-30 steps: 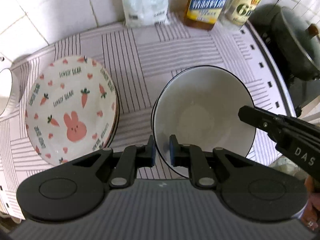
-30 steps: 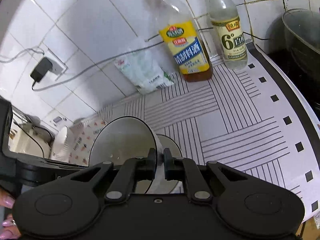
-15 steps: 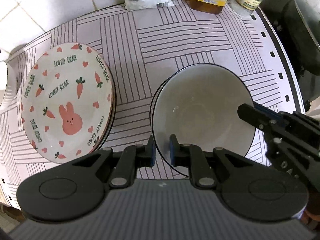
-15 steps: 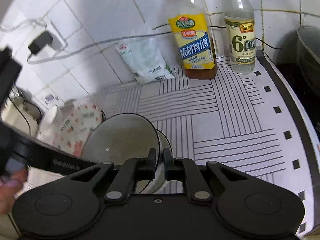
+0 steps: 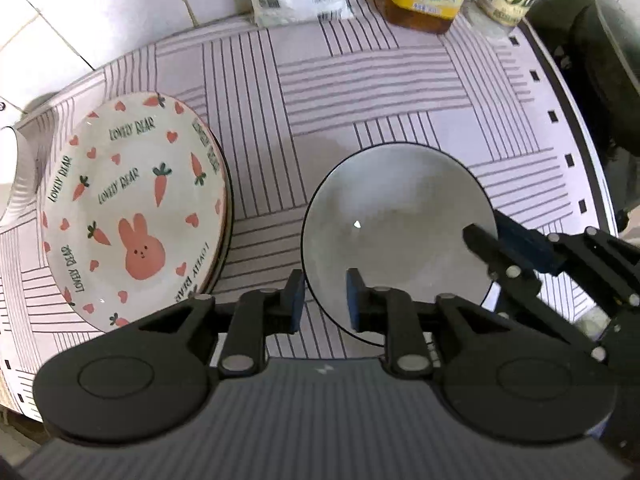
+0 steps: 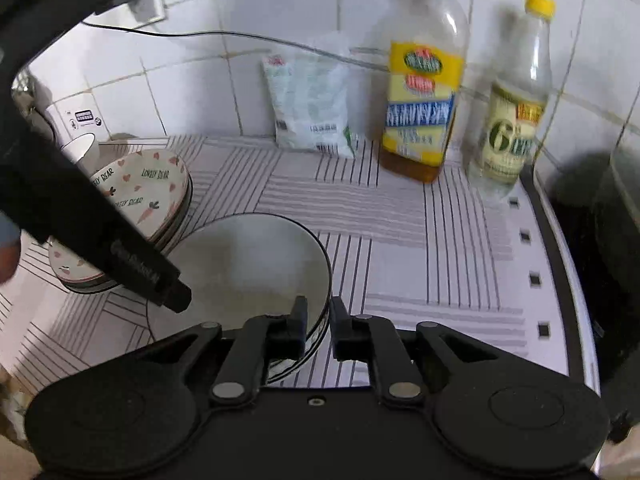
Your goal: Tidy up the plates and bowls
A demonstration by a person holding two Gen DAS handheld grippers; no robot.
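White wall tiles back a bench [image 5: 360,92] covered in a pale cloth printed with blocks of thin dark stripes. Near its front edge sits a white ceramic bowl with a thin black rim [image 5: 396,236], and a second dark rim line just under its near side suggests another bowl nested beneath.

Both tools straddle this bowl's rim. The left tool [image 5: 323,300] has one blue-padded finger outside the near rim and the other inside, with a visible gap, so it is spread and not pinching. The right tool [image 6: 319,322] straddles the rim on the bowl's right side with its fingers also slightly apart; in the left wrist view it reaches in from the right, one black finger lying over the bowl's inside.

Toward the bench's left edge, just beside the bowl but not touching, lies a stack of shallow white plates printed with pink rabbits, carrots and hearts [image 5: 132,208]. Past the plates, at the left edge, stands a white ribbed vessel [image 5: 16,184], only partly in view.

Along the back edge, against the wall, stand a white plastic packet [image 6: 312,108], a clear bottle of amber liquid with a yellow label [image 6: 422,84] and a clear bottle with a yellow cap [image 6: 516,108]. Off the right edge sits a dark pot [image 5: 604,80].
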